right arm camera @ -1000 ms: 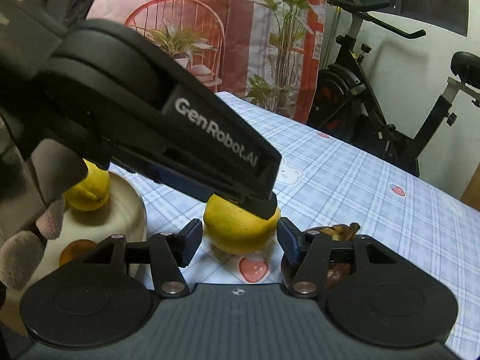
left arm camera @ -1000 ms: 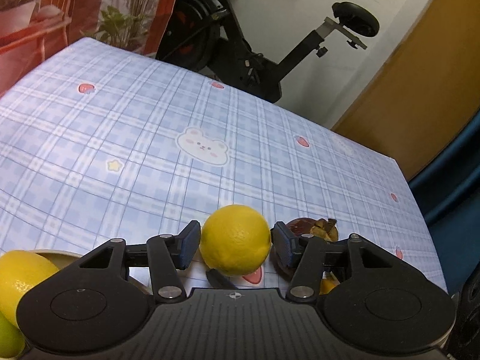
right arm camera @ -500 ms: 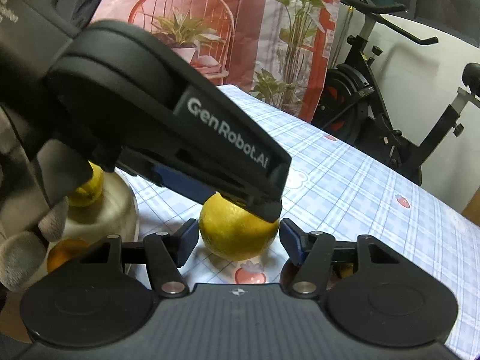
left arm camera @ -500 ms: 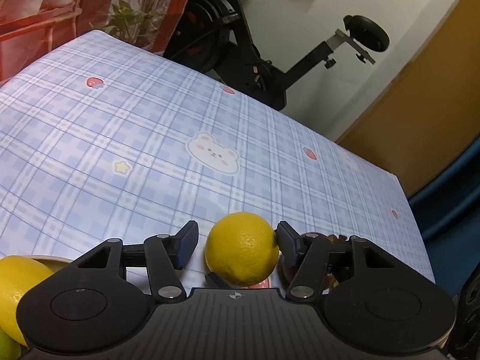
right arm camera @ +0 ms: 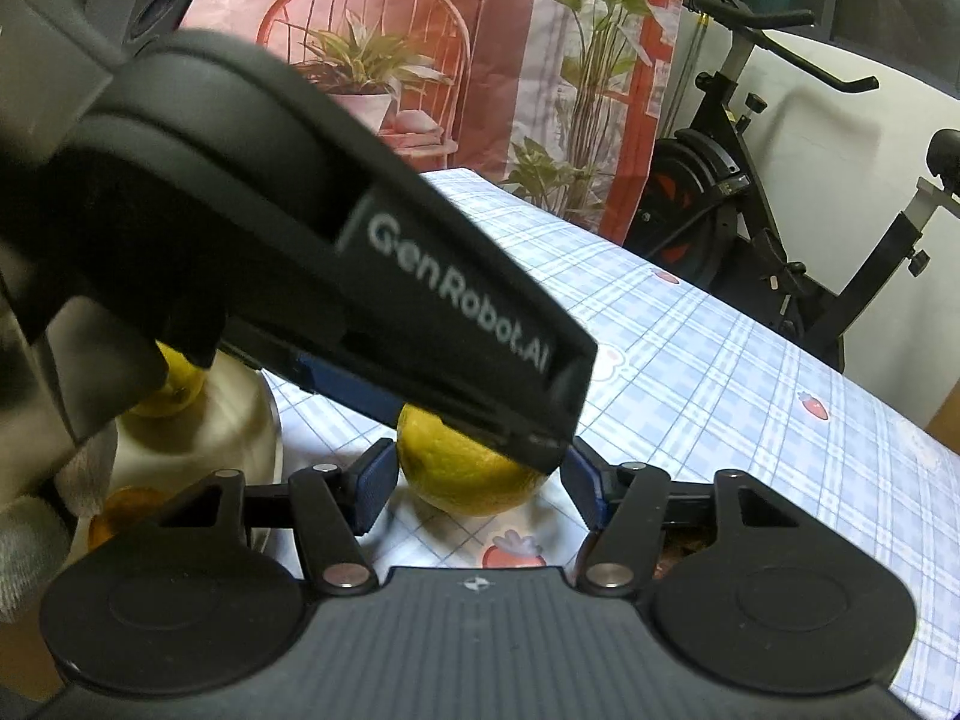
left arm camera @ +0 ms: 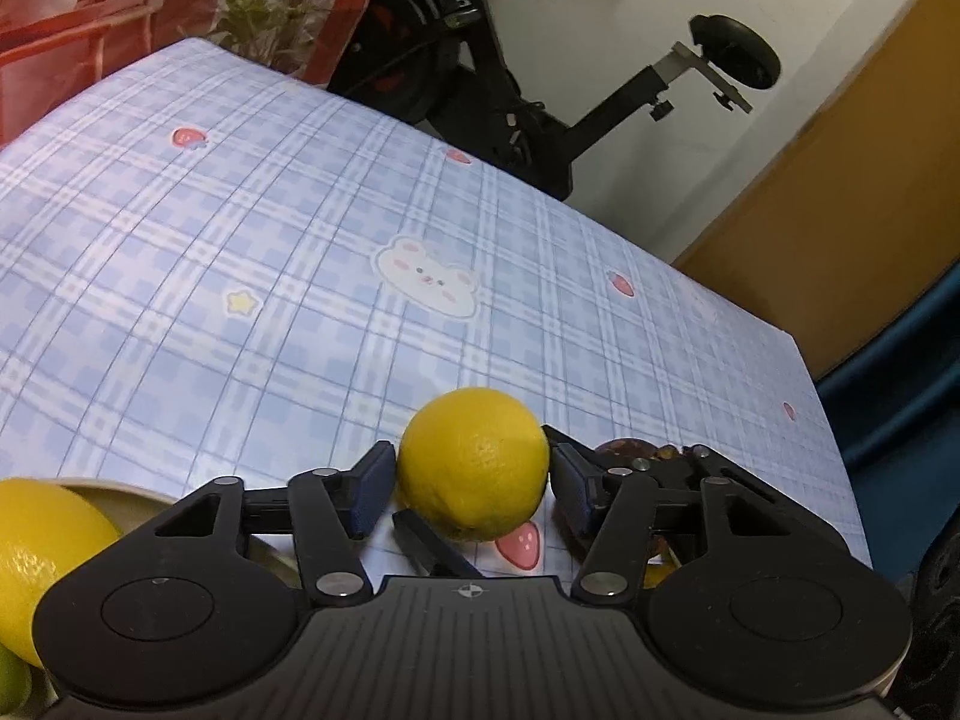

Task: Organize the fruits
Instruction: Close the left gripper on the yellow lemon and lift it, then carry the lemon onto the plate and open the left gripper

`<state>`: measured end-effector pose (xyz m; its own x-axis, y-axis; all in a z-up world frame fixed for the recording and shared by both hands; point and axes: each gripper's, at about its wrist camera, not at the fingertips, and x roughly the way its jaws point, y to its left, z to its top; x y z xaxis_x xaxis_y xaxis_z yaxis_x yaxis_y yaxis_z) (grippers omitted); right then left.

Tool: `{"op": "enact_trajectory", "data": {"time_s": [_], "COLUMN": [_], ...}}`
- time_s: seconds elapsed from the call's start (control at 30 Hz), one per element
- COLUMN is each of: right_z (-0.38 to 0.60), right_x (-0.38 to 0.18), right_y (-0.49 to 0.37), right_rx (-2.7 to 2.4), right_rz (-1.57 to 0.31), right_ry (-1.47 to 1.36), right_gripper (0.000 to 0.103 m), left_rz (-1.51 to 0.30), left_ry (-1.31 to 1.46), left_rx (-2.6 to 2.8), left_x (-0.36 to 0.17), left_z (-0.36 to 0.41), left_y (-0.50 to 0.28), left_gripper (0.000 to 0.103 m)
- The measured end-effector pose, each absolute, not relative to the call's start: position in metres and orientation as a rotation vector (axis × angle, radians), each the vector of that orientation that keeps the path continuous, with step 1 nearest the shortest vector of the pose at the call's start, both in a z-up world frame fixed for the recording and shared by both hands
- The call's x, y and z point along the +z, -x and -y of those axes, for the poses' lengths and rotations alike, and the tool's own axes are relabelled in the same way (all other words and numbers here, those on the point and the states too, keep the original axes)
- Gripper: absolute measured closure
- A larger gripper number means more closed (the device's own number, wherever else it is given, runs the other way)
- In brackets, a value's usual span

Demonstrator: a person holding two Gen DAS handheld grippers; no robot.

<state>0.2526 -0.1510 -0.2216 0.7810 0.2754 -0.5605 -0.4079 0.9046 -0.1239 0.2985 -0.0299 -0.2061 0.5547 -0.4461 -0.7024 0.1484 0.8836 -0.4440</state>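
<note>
A yellow lemon (left arm camera: 474,463) sits on the blue checked tablecloth between the fingers of my left gripper (left arm camera: 471,480), whose pads touch or nearly touch its sides. The same lemon (right arm camera: 474,480) lies between the fingers of my right gripper (right arm camera: 480,483), which is open around it with small gaps. The left gripper's black body (right arm camera: 336,252) crosses the right wrist view above the lemon. A cream bowl (right arm camera: 240,420) at the left holds another lemon (left arm camera: 42,558), an orange fruit (right arm camera: 120,519) and a green fruit (left arm camera: 12,678).
A dark brown fruit with a dried top (left arm camera: 636,456) lies just right of the lemon, partly behind the fingers. An exercise bike (left arm camera: 540,90) stands beyond the table's far edge. The tablecloth (left arm camera: 300,252) stretches ahead.
Both grippers have closed in slightly on the lemon. The left gripper's fingers have narrowed around it, and the left gripper body looms larger in the right wrist view.
</note>
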Motion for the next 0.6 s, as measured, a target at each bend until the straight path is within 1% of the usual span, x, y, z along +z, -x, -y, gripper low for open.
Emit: {"op": "enact_trajectory", "data": {"time_s": [0.13,0.43,0.6], "right_z": [0.153,0.147,0.139], "right_x": [-0.219,-0.192,-0.184], "right_y": [-0.25,-0.218,-0.198], "right_rx": [0.374,0.407,0.449], "right_rz": [-0.563,-0.483,-0.454], "right_ry": [0.213,0.175,0.153], "right_gripper": [0.042,0.042,0.041], "left_rz": [-0.903,-0.859,-0.865], "left_ry": [0.35,0.331,0.31], "left_rx": [-0.36,-0.394,-0.396], "left_x": [-0.201,-0.169,-0.16], "left_z": [0.028,0.007,-0.004], "left_y": [-0.29,-0.258,-0.24], "left_gripper": [0.044,0.045,0.045]}}
